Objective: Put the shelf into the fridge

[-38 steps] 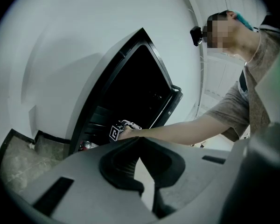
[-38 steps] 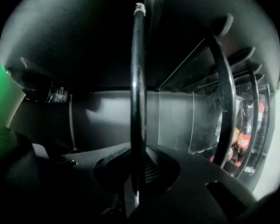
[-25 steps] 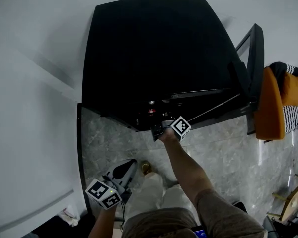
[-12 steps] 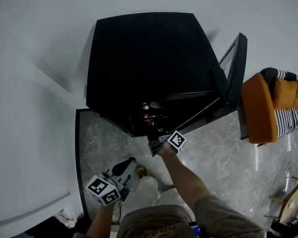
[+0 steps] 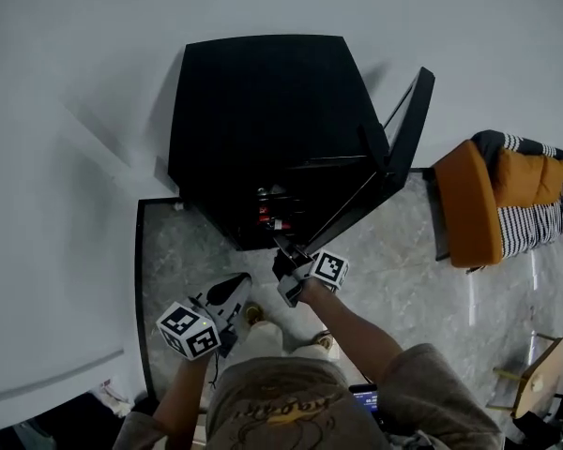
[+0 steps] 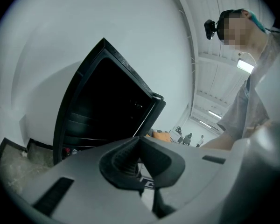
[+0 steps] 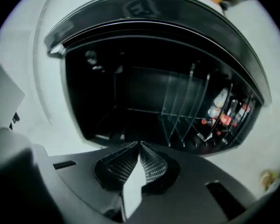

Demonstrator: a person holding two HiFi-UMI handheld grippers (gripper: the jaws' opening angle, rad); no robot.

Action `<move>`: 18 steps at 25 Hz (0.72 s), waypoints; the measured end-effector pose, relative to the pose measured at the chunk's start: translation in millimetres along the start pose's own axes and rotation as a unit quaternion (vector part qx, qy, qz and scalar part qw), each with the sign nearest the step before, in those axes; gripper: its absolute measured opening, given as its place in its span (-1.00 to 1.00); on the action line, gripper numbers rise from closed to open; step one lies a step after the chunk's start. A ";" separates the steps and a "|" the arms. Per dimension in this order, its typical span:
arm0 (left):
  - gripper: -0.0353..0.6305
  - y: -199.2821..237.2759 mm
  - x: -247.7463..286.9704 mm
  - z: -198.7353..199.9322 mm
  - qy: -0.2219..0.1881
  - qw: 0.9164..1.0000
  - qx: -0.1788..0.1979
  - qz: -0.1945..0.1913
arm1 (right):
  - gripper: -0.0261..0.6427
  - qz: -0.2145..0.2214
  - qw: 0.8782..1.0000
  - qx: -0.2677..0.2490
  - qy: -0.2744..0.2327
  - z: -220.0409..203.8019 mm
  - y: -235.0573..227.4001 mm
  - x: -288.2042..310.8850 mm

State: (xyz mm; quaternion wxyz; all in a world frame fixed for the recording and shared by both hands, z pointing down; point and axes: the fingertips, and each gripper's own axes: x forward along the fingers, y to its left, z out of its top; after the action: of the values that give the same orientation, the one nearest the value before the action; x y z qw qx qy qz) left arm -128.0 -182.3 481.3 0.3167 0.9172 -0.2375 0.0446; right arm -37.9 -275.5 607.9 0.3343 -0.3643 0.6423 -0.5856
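The black fridge (image 5: 263, 111) stands against the white wall with its door (image 5: 408, 125) swung wide to the right. Inside it, the right gripper view shows glass shelves (image 7: 182, 108) set in the compartment and red-labelled bottles (image 7: 224, 115) at one end. My right gripper (image 5: 283, 265) hovers just outside the opening; its jaws meet with nothing between them (image 7: 140, 144). My left gripper (image 5: 236, 289) hangs low beside my leg, left of the fridge front. It is shut and empty (image 6: 139, 141), and it looks up at the fridge (image 6: 107, 106).
An orange armchair with a striped cushion (image 5: 488, 204) sits right of the open door. A wooden chair (image 5: 540, 382) is at the lower right. White wall (image 5: 75, 157) closes off the left. Marble floor (image 5: 178, 251) lies in front of the fridge, under my feet (image 5: 253, 315).
The right gripper has drawn back from the fridge opening and I stand farther away. The door has swung wider. Both grippers stayed shut.
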 end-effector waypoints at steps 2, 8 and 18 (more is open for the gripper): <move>-0.88 -7.2 -0.4 3.9 0.000 1.000 0.001 0.000 | -0.84 0.009 1.000 -0.025 0.016 -3.9 22.8 -9.0; -0.88 -34.1 -1.4 22.3 -0.016 1.000 0.004 -0.023 | -0.84 0.052 0.996 -0.060 0.041 -12.2 91.2 -33.6; -0.88 -78.7 3.4 34.5 -0.010 0.997 0.020 -0.069 | -0.84 0.078 0.990 -0.099 0.071 -21.8 161.3 -83.8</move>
State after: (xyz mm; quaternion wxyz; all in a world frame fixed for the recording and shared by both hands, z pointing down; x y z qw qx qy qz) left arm -90.9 -150.4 410.6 0.2981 0.9380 -0.1761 0.0183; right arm -26.0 -184.6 449.5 0.2947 -0.3016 0.7456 -0.5160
